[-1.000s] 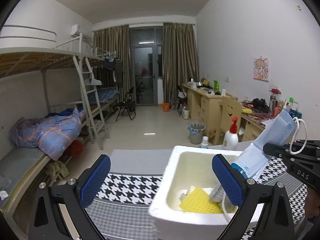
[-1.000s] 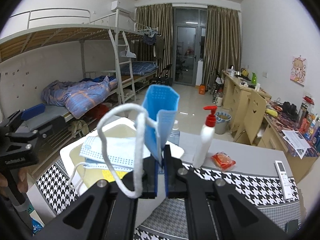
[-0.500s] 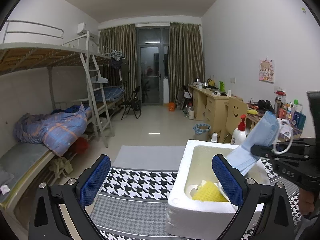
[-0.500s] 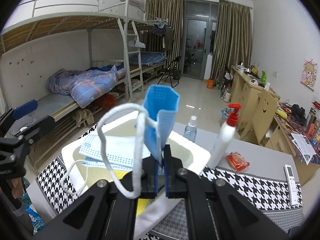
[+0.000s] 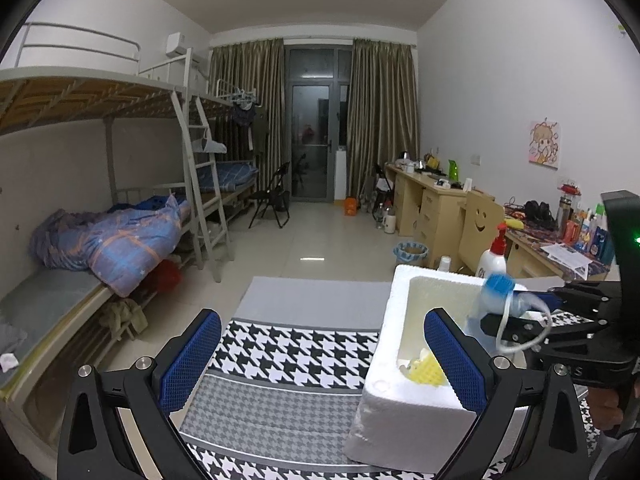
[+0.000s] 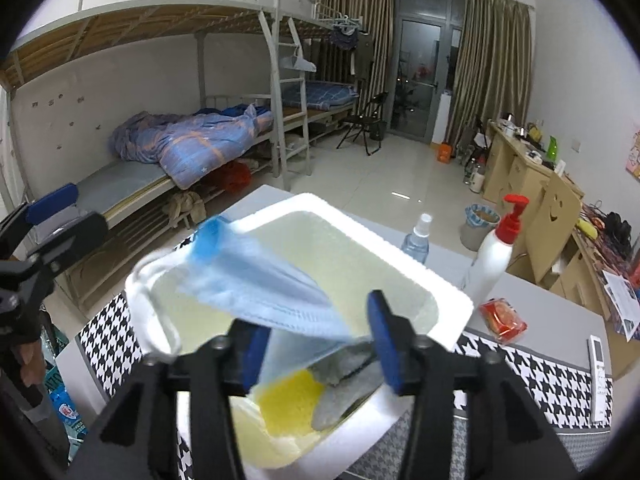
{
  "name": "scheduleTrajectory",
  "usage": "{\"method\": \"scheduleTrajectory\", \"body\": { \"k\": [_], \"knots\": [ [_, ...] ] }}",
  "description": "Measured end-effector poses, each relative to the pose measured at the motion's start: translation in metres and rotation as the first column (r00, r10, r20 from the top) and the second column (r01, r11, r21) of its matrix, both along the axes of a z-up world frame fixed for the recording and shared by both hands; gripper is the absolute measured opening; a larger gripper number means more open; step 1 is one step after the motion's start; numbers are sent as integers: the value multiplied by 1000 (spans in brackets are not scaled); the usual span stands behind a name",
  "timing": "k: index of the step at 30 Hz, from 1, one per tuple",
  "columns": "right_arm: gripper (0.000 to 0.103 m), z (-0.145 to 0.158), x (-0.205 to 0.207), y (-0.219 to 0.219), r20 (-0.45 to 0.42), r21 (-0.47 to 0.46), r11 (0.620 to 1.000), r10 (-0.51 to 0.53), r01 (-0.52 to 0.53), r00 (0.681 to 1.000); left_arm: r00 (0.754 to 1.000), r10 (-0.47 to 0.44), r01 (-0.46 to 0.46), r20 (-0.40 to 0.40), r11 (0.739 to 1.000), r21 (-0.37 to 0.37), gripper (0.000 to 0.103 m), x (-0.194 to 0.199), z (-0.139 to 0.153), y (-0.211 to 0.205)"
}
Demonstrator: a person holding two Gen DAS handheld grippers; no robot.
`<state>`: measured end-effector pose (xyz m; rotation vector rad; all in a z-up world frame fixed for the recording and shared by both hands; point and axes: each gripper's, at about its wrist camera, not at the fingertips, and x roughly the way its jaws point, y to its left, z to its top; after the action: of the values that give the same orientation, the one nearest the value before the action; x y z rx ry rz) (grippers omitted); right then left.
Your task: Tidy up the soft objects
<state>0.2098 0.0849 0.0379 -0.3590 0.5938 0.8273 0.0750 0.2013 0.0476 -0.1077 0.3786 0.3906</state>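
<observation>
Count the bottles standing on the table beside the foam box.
2. A white pump bottle with a red pump stands at the foam box's far right corner; a small clear spray bottle stands just left of it, behind the box. Others may be hidden behind the box.

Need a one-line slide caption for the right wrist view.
Right claw opening above the white foam box, blue face mask blurred between its fingers.

One white foam box [image 6: 448, 300], one blue pleated face mask [image 6: 264, 280], one yellow sponge [image 6: 290, 400], one white pump bottle with red top [image 6: 494, 256], one clear spray bottle [image 6: 416, 240], one red packet [image 6: 502, 316], one white remote [image 6: 599, 364].
</observation>
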Motion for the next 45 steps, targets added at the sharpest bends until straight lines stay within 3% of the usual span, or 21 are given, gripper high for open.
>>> {"method": "scheduleTrajectory", "body": {
  "k": [13,25,45],
  "knots": [
    [61,1,-8,-9,1,-13,1000,20,-20,1000,999,-43,43,0,999,-3,102,4,2,-8],
    [62,13,-14,-25,11,56,998,32,-32,999,999,-40,40,6,999,-4,102,1,6,-10],
    [81,36,-28,-80,78,189,981,-54,38,996,993,-116,115,31,992,48,102,-3,20,-47]
  ]
}}
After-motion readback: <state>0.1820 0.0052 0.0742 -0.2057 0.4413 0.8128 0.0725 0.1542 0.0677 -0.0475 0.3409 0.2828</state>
